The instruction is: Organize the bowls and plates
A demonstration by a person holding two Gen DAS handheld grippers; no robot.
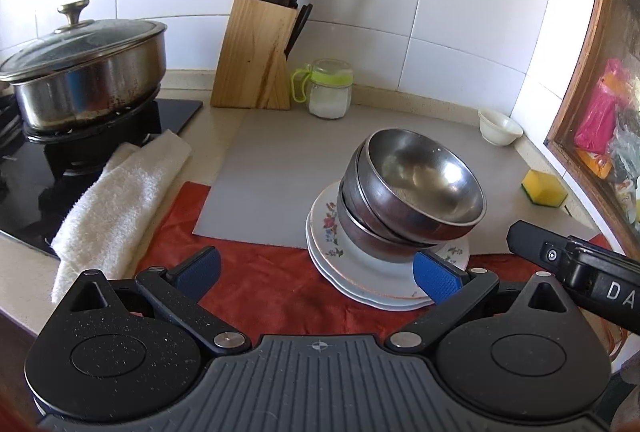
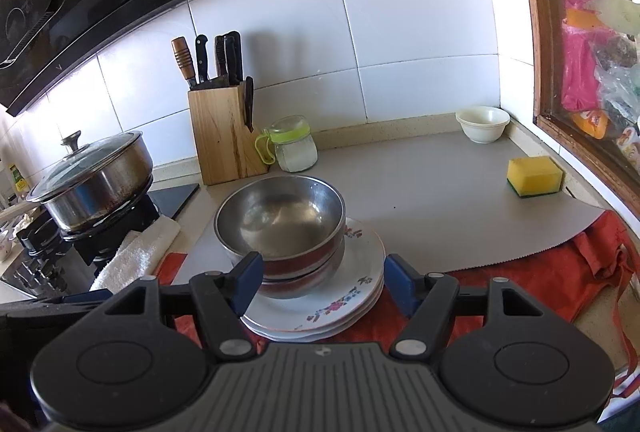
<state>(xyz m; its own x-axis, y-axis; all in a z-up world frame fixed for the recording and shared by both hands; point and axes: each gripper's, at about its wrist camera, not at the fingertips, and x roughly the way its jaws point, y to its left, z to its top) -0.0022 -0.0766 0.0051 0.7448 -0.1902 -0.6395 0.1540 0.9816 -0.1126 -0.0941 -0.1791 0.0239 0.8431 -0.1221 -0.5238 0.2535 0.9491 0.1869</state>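
A nest of steel bowls stands on a stack of white floral plates, half on the grey mat and half on the red cloth. In the left wrist view the top bowl leans to the right. My left gripper is open over the red cloth, its right fingertip just in front of the plates' near rim. My right gripper is open too, with its fingers on either side of the near part of the stack. Its left pad is in front of the lowest bowl and its right pad is beside the plates' rim. No pad visibly presses.
A lidded steel pot sits on the stove at left, with a folded white towel beside it. At the back wall are a knife block and a green-lidded jar. Near the window on the right are a small white bowl and a yellow sponge.
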